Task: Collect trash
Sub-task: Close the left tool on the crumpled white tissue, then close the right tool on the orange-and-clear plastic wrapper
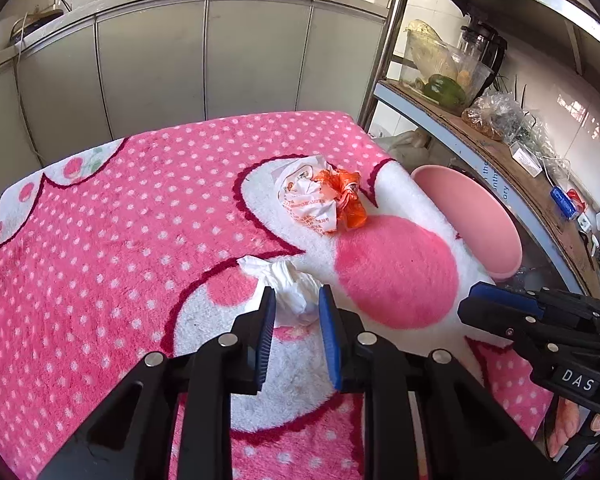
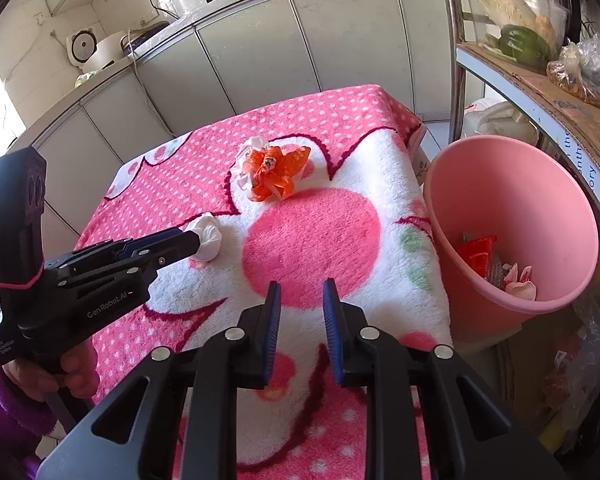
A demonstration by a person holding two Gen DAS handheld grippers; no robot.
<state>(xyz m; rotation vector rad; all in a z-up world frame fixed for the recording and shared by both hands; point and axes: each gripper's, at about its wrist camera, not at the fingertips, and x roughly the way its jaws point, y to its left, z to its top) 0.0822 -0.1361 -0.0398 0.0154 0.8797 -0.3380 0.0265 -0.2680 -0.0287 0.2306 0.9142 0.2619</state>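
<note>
1. Left wrist view: the left hand-held gripper (image 1: 297, 300) reaches down to a crumpled white tissue (image 1: 288, 286) lying on the pink blanket-covered bench (image 1: 120, 240), in its middle part. Its jaws stand narrow with the tissue between them; whether the pads press on it, I cannot tell.
2. Farther on, toward the bench's far right corner, lies a white wrapper (image 1: 306, 200) touching a crumpled orange bag (image 1: 346, 196).
3. Right wrist view: the right hand-held gripper (image 2: 302, 304) hangs over the bench near its right edge, jaws narrow and holding nothing.
4. Just beside the right edge stands a pink bin (image 2: 512, 216), with a red packet (image 2: 478, 254) and pale scraps inside.
</note>
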